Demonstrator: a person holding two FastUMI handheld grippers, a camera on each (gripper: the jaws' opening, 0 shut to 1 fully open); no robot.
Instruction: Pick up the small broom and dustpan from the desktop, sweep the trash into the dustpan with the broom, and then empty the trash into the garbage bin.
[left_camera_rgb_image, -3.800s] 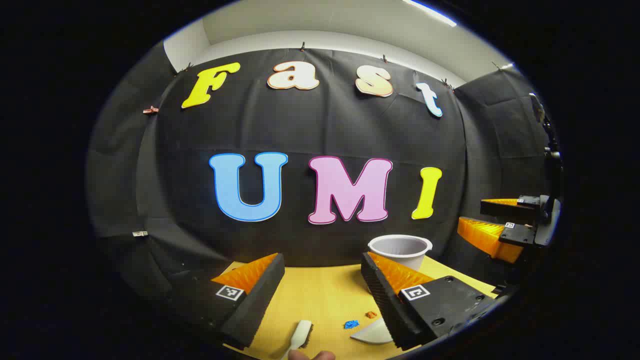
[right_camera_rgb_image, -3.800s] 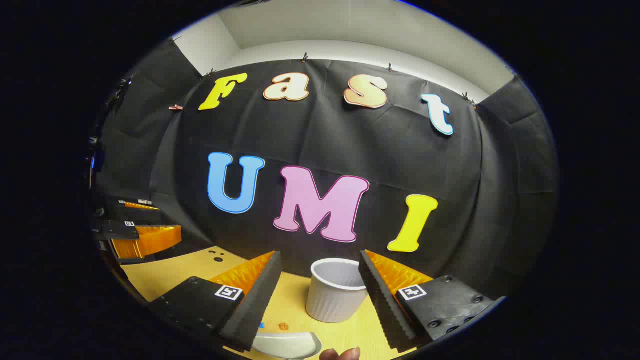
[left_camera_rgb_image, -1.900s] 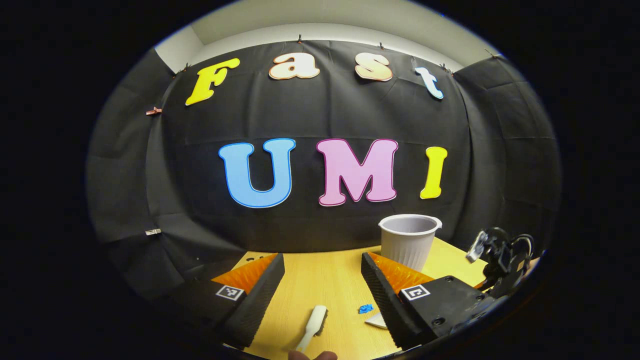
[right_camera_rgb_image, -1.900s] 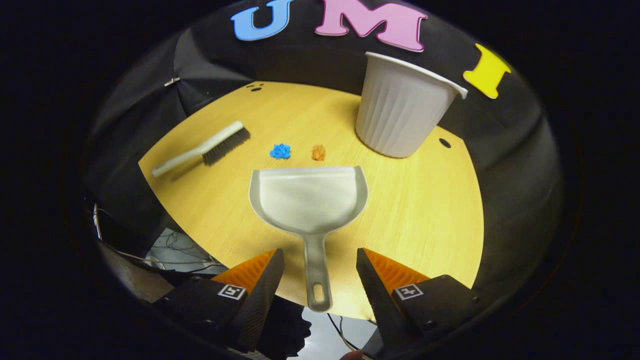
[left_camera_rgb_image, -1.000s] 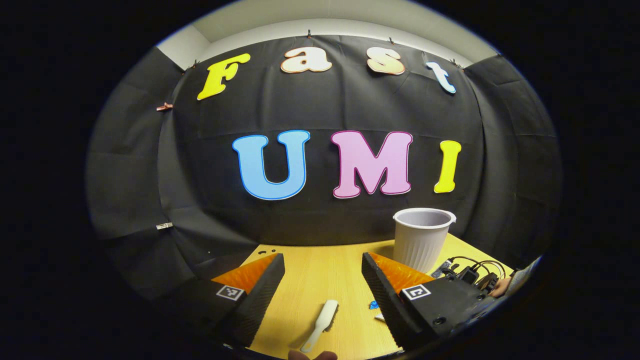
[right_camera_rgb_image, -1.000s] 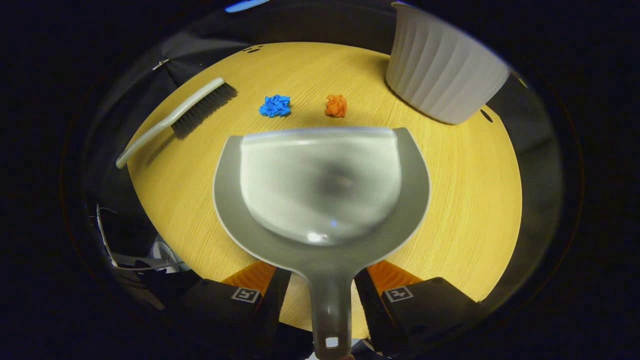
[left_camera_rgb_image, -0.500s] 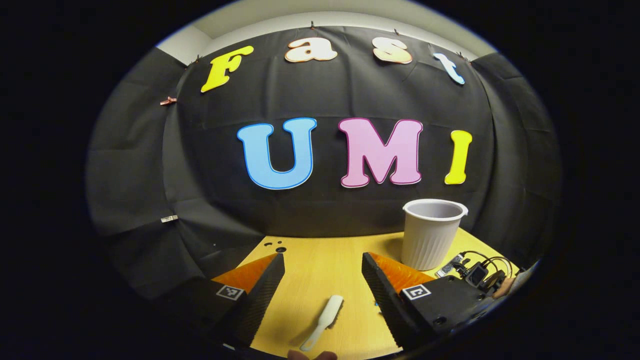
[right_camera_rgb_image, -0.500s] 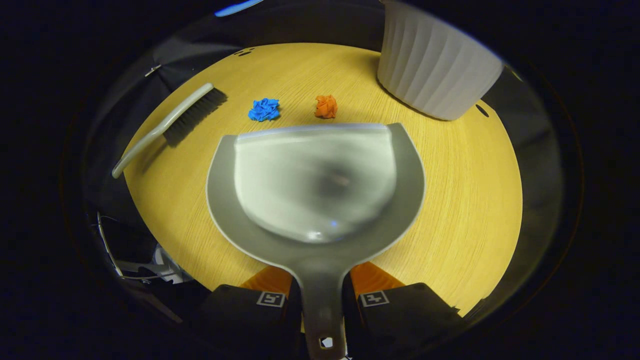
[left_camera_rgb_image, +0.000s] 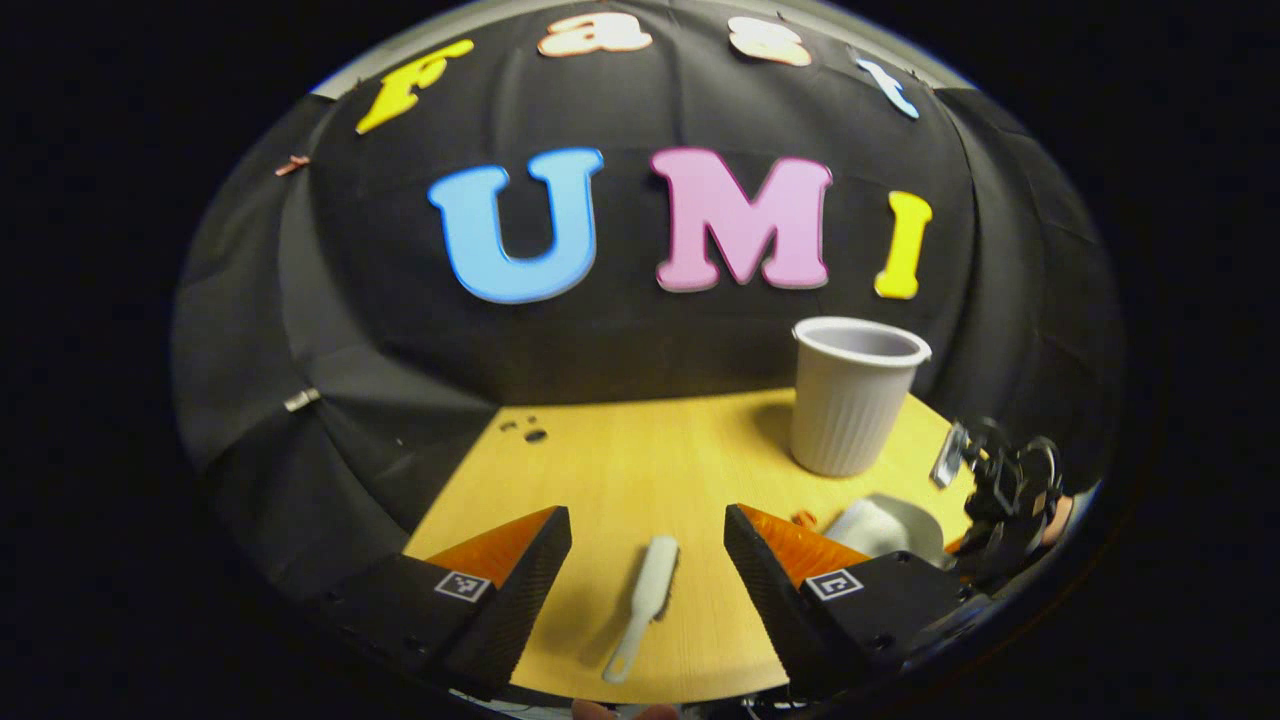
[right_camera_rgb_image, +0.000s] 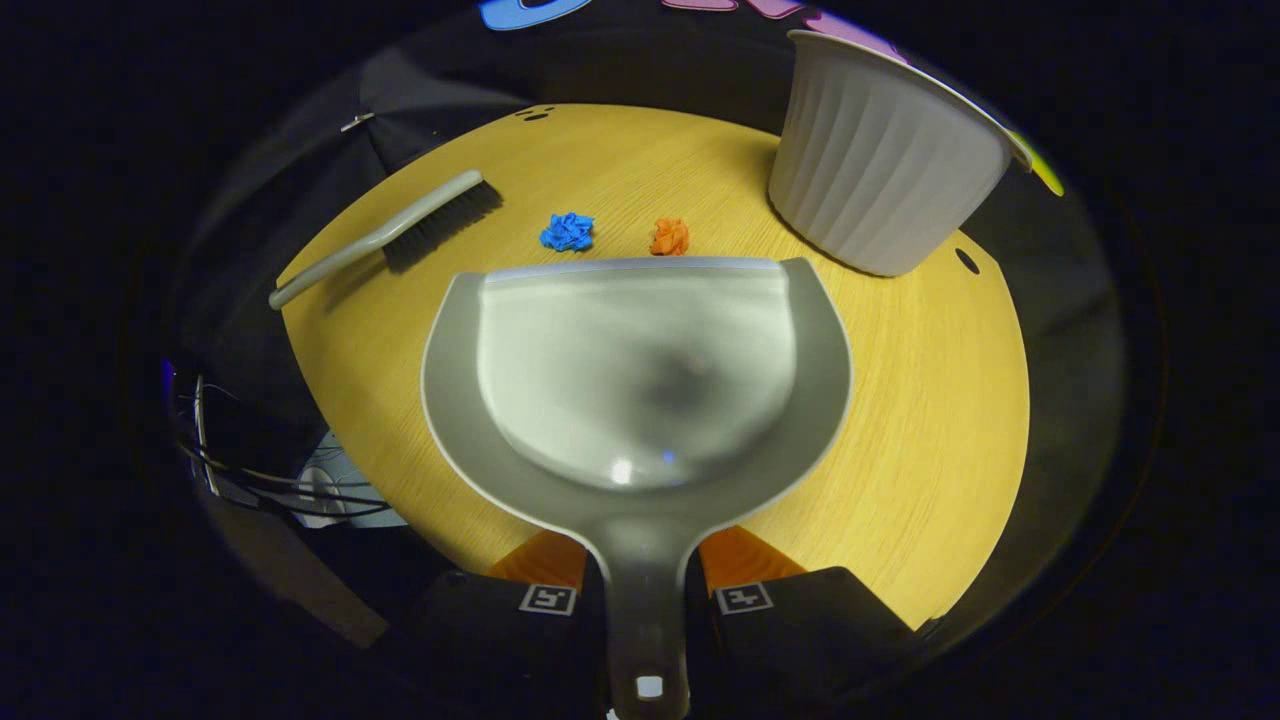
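One of the two pickups looks done: the right gripper (right_camera_rgb_image: 645, 590) is clamped on the dustpan (right_camera_rgb_image: 635, 370) handle, while the left gripper (left_camera_rgb_image: 645, 545) hangs spread above the broom (left_camera_rgb_image: 645, 600) lying on the desktop (right_camera_rgb_image: 900, 420), sweeping and emptying not yet begun.

Left tool (left_camera_rgb_image: 647, 545) gapes wide — broom (left_camera_rgb_image: 645, 600) lies between, untouched.

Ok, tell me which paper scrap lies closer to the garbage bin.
The orange scrap; it sits on the garbage bin side, while the blue scrap lies nearer the broom.
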